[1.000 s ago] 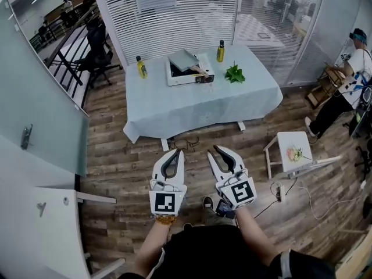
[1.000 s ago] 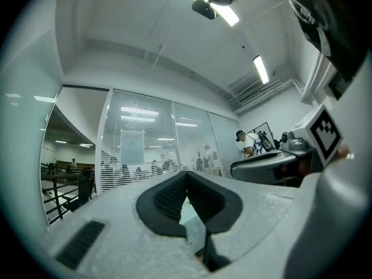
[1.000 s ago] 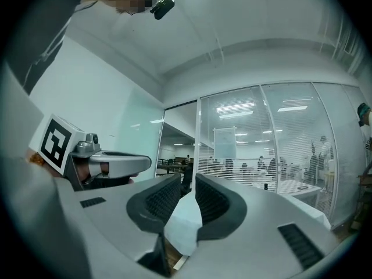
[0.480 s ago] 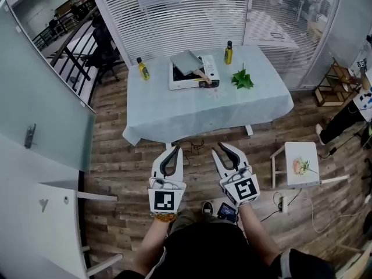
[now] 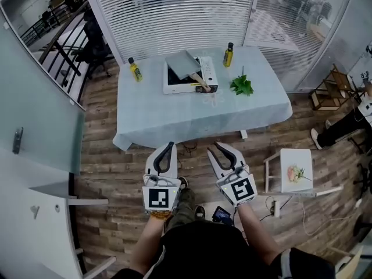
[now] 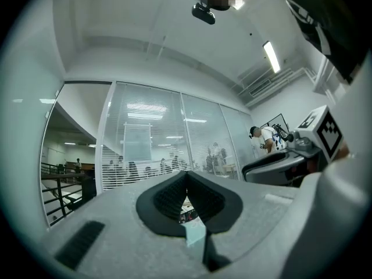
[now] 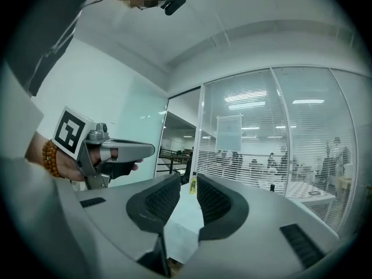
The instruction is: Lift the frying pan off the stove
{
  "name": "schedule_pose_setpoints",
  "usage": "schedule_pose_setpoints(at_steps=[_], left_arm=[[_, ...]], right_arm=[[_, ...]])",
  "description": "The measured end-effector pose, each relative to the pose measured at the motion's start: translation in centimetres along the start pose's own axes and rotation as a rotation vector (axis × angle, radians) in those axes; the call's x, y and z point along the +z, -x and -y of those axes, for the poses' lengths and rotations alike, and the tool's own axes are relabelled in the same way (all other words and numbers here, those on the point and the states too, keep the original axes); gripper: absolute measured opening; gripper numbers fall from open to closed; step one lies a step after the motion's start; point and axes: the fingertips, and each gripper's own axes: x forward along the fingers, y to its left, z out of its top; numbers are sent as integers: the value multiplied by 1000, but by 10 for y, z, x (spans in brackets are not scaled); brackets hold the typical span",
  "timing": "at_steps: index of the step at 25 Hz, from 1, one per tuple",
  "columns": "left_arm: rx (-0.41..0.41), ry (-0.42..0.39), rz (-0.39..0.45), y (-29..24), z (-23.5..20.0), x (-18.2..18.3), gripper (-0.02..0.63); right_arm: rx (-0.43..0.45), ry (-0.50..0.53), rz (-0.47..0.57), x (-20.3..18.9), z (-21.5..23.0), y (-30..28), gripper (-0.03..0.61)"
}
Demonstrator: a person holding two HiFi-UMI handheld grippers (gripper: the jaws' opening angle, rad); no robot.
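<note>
Wood-plank floor (image 5: 116,173): brown, under everything in the head view.

Rectangular table (image 5: 174,115): draped in a pale blue cloth, standing in front of a glazed partition with white slatted blinds (image 5: 174,16).

Small white stool (image 5: 290,158): on the floor to the right, well apart from the table, with a flower lying on it.

White flat stove (image 5: 207,68): near the table's far edge, about midway along it.

Grey frying pan (image 5: 182,64): resting on the stove, its wooden handle (image 5: 201,83) pointing towards the near right. Neither gripper is close to it.

Left gripper (image 5: 169,145) (image 6: 186,174): white with black pads, held over the floor short of the table. Jaws clenched tip to tip, empty.

Right gripper (image 5: 222,146) (image 7: 188,182): the same make, just beside the left one. Jaws released with a narrow gap, nothing between them.

Bunch of green leaves (image 5: 241,86): on the cloth, right of the stove.

Two yellow bottles with dark caps: upright, one left of the stove (image 5: 135,70), one right of it (image 5: 228,54).
</note>
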Motion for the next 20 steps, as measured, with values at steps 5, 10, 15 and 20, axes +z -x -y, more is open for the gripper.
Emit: schedule_pose_setpoints(at_steps=[5, 10, 15, 20], left_arm=[[-41, -2, -15, -50, -29, -15, 15], [-88, -4, 27, -93, -61, -12, 15], [-104, 24, 43, -126, -94, -22, 15], [-101, 37, 26, -149, -120, -36, 15]], right_arm=[[-8, 56, -36, -1, 27, -48, 66], [-6, 55, -59, 2, 47, -98, 64], [-25, 29, -93, -6, 65, -141, 69], [-40, 44, -115, -6, 78, -171, 74]])
